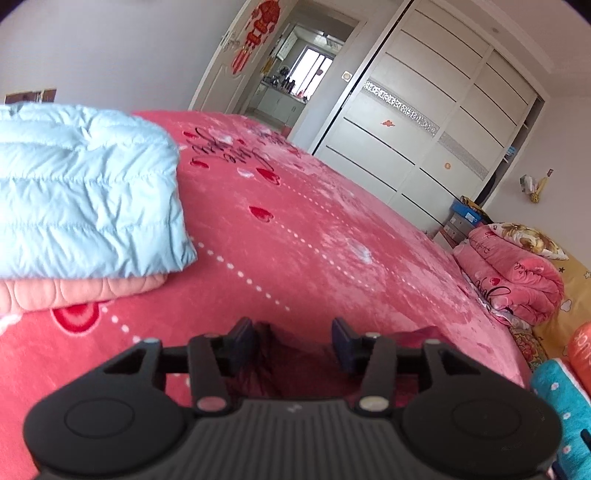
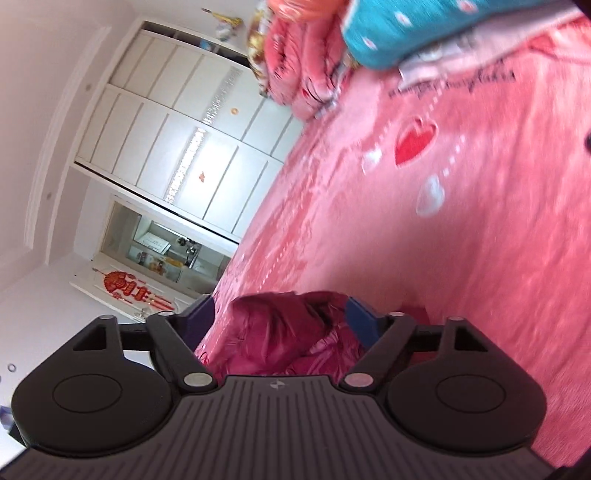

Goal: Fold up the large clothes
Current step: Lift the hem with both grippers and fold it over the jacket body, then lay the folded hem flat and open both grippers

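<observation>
A dark magenta puffer garment (image 2: 284, 332) lies bunched on the pink bed cover (image 2: 424, 240), right under both grippers. My right gripper (image 2: 280, 317) is open, its blue pads on either side of the bunched fabric; the view is rolled sideways. In the left wrist view the same garment (image 1: 273, 354) shows between the fingers of my left gripper (image 1: 293, 341), which is open just above it. A folded light blue puffer jacket (image 1: 81, 195) lies on a folded pink garment (image 1: 81, 290) at the left of the bed.
Folded pink quilts and a floral pillow (image 1: 517, 273) sit at the bed's right end, beside a teal blanket (image 1: 565, 402). White wardrobe doors (image 1: 424, 122) and an open door with red decorations (image 1: 255, 33) stand beyond the bed.
</observation>
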{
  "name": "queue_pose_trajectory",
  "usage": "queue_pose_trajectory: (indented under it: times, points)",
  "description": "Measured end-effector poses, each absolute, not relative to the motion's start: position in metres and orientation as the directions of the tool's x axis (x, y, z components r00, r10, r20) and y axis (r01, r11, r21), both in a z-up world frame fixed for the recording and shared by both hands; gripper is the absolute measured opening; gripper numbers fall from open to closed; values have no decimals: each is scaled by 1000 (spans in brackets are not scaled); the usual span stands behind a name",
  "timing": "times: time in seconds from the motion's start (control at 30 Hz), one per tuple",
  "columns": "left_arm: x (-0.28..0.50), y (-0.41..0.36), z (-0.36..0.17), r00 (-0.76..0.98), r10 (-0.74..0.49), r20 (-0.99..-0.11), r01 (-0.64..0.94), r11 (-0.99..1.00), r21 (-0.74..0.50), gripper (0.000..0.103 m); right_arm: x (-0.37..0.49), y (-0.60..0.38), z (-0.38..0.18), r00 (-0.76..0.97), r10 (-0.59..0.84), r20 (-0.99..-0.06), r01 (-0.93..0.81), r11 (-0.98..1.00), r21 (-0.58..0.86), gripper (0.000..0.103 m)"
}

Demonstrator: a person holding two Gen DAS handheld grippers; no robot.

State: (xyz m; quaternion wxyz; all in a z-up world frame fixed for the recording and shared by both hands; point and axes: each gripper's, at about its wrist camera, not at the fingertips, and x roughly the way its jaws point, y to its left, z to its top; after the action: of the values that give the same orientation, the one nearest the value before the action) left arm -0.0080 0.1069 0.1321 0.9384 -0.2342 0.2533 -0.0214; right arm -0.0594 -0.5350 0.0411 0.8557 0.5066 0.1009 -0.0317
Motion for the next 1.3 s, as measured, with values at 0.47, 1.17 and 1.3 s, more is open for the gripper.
queue_pose_trajectory:
  times: [0.47, 1.17, 1.3]
  points:
    - [-20, 42, 140, 876, -176, -449, 79, 971, -226, 59, -36, -457, 71, 950, 68, -304, 89, 876, 473, 101]
    - [36, -39, 67, 841, -40, -540, 64, 998, 26, 62, 40, -456, 20, 838, -22, -545, 233, 918, 321, 103]
    - [38, -45, 57, 848, -27, -530, 61, 997, 47, 64, 48, -443, 16, 820, -61, -570, 250, 933, 260, 103]
